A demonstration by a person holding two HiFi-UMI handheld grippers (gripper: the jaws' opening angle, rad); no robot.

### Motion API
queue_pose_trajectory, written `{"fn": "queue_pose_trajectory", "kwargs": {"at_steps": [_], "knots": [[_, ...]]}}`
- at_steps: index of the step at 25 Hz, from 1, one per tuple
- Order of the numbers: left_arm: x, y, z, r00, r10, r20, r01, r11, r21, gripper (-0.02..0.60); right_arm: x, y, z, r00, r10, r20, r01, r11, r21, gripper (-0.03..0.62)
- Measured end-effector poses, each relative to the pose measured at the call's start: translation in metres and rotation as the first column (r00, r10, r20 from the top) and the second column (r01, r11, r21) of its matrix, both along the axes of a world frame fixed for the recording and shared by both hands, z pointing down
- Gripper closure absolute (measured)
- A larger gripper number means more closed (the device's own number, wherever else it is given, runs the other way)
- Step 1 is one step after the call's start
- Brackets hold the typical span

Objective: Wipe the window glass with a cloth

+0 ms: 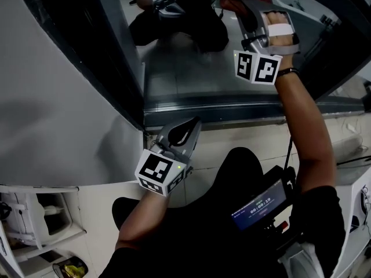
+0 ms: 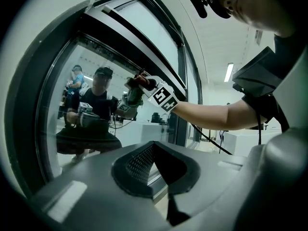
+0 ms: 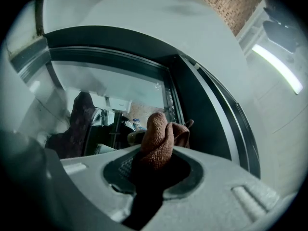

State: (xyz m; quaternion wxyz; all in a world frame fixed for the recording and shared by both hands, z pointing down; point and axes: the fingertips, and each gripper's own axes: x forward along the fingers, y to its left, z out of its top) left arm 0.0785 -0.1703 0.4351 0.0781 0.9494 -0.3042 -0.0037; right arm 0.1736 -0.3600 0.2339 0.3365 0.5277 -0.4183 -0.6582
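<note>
My right gripper was clamped tight on the rust-brown cloth. The cloth stood up out of the jaws as a bunched wad, with its far end toward the window glass and close to the dark frame on the right. I could not tell whether the wad was touching the pane. My left gripper hung low and near, by the bottom rail. Its jaws were closed together on nothing, and it was well apart from the work.

I judged the wiping stroke to be the step in hand. To do it well I needed only cloth on the pane, never the hard jaw tips, so the wad had to lead and the tool had to tilt behind it. The clamp had to be firm enough that drag on the glass would not pull the cloth out. I thought even pressure and overlapping passes would serve best, running right up to the frame edge, where grime would likely gather. The left tongs were best kept clear of the pane.
</note>
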Motion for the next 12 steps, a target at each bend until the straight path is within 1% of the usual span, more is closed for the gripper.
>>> {"fn": "queue_pose_trajectory", "kwargs": {"at_steps": [7,12], "knots": [[-0.005,-0.002,0.007,1.000,-0.010,-0.003,0.010,1.000,-0.014,0.565,-0.001,-0.001,0.030,1.000,-0.003,0.006,0.003,1.000,-0.026,0.530],[-0.008,-0.005,0.008,1.000,-0.019,-0.009,0.019,1.000,-0.016,0.565,-0.001,0.000,0.052,1.000,-0.011,-0.016,0.011,0.999,-0.053,0.530]]}}
